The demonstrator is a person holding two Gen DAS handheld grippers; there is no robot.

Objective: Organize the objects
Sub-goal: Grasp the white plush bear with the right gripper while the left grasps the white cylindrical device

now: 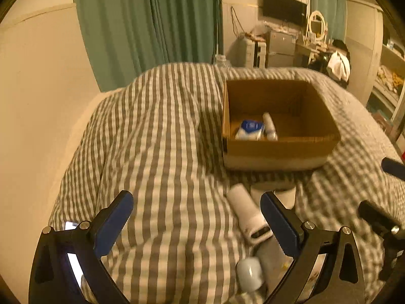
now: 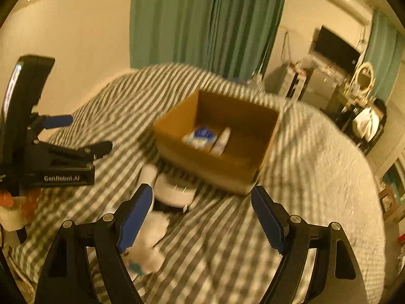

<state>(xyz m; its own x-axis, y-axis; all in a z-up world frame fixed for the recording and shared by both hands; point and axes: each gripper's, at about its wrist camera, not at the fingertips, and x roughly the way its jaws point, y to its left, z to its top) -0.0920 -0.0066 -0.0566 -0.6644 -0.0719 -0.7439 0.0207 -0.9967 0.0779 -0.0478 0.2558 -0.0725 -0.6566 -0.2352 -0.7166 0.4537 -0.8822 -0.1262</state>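
Observation:
A brown cardboard box (image 1: 281, 149) stands on a striped bed cover (image 1: 164, 152). Inside it lie a blue-and-white pack (image 1: 249, 128) and a white tube (image 1: 269, 126). The box also shows in the right wrist view (image 2: 215, 167). My left gripper (image 1: 197, 217) is open and empty above the cover. A white bottle (image 1: 246, 212), a white jar (image 1: 284, 192) and a small round-capped bottle (image 1: 249, 273) lie near its right finger. My right gripper (image 2: 202, 215) is open and empty. A white jar (image 2: 174, 190) and white bottles (image 2: 149, 243) lie by its left finger.
Green curtains (image 1: 152, 20) hang behind the bed. A desk with a dark monitor (image 1: 284, 6) and a round mirror (image 1: 316, 25) stands at the far right. The left gripper's body (image 2: 38, 152) shows at the left of the right wrist view.

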